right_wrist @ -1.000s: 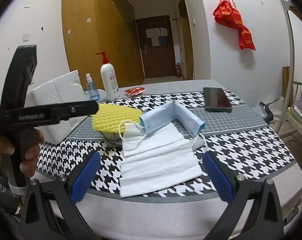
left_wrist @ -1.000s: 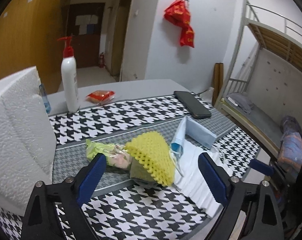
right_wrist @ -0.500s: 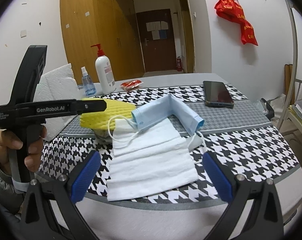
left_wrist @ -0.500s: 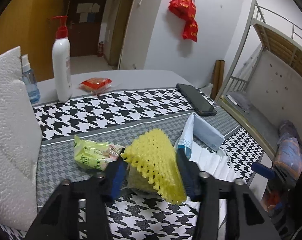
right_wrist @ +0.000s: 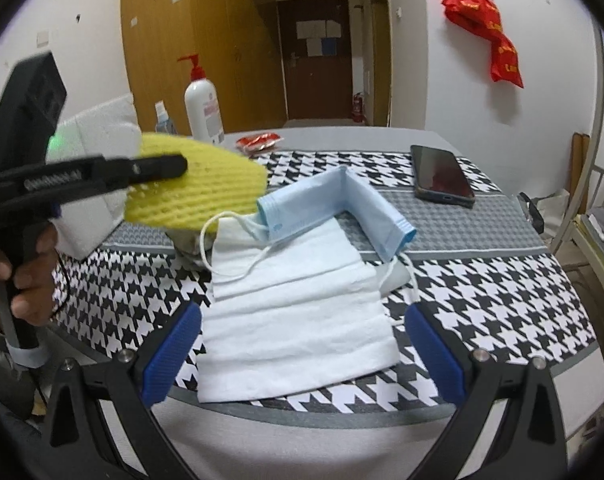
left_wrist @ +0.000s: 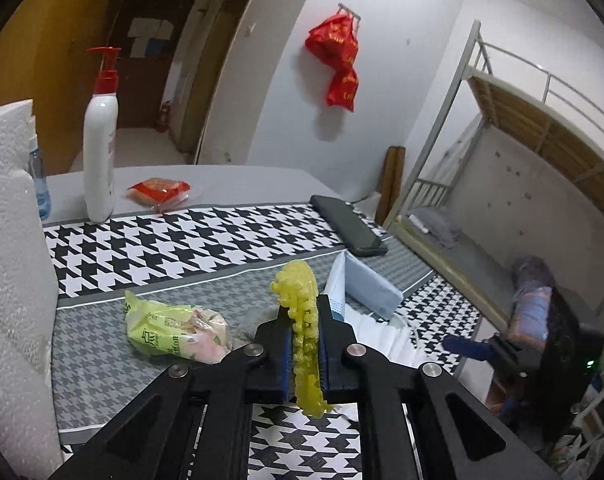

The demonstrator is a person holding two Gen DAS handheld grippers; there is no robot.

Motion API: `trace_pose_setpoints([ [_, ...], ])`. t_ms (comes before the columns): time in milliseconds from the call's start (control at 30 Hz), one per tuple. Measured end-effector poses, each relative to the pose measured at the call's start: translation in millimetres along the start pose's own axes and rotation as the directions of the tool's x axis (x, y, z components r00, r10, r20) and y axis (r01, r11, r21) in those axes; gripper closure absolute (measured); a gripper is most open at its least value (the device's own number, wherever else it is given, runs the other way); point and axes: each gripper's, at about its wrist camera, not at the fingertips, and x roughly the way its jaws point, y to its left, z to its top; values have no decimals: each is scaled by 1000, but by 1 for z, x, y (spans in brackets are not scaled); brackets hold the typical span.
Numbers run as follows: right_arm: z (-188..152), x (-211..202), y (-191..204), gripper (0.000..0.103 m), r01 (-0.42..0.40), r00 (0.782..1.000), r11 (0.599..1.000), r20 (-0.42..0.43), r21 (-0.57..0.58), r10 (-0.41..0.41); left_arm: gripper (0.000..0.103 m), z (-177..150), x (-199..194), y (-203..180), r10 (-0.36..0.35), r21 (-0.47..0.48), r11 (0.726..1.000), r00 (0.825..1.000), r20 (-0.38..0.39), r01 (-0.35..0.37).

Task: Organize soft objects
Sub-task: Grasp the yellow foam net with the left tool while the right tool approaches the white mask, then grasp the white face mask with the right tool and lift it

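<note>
My left gripper [left_wrist: 305, 312] is shut on a yellow foam net [left_wrist: 302, 320] and holds it off the table; from the right wrist view the net [right_wrist: 206, 196] hangs above the table at the left. A folded white towel [right_wrist: 294, 312] lies in front of my right gripper [right_wrist: 302, 352], which is open and empty near the table's front edge. A blue face mask [right_wrist: 333, 200] lies bent on the towel's far edge, also seen in the left wrist view [left_wrist: 361, 284]. A green snack packet [left_wrist: 174, 328] lies left of the net.
A white foam block [left_wrist: 10, 280] stands at the left. A pump bottle [left_wrist: 100, 152], a small spray bottle [left_wrist: 40, 188], a red packet [left_wrist: 160, 192] and a black phone [right_wrist: 441, 176] lie further back on the houndstooth cloth [left_wrist: 182, 240]. A bunk bed [left_wrist: 521, 168] stands at the right.
My left gripper closed on the yellow foam net and lifted it off the table, squeezing it flat. My right gripper stayed open and moved slightly closer to the towel.
</note>
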Motion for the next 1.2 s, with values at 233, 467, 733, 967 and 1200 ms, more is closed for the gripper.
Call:
trace_pose_setpoints([
  [233, 0, 15, 13, 0, 37, 997, 997, -70, -71, -42, 92, -3, -4, 1, -35, -10, 999, 999, 20, 35],
  [467, -5, 23, 12, 0, 35, 994, 996, -104, -80, -43, 92, -4, -4, -2, -47, 0, 999, 998, 33, 47],
  [733, -6, 30, 17, 27, -3, 990, 993, -139, -120, -14, 92, -4, -7, 3, -46, -19, 999, 998, 48, 47],
  [967, 0, 33, 14, 60, -34, 990, 991, -142, -133, 15, 92, -4, -11, 5, -42, -20, 999, 997, 58, 44],
  [1200, 13, 24, -1, 80, -57, 993, 995, -109, -82, 48, 92, -2, -13, 3, -40, -26, 999, 997, 63, 41],
])
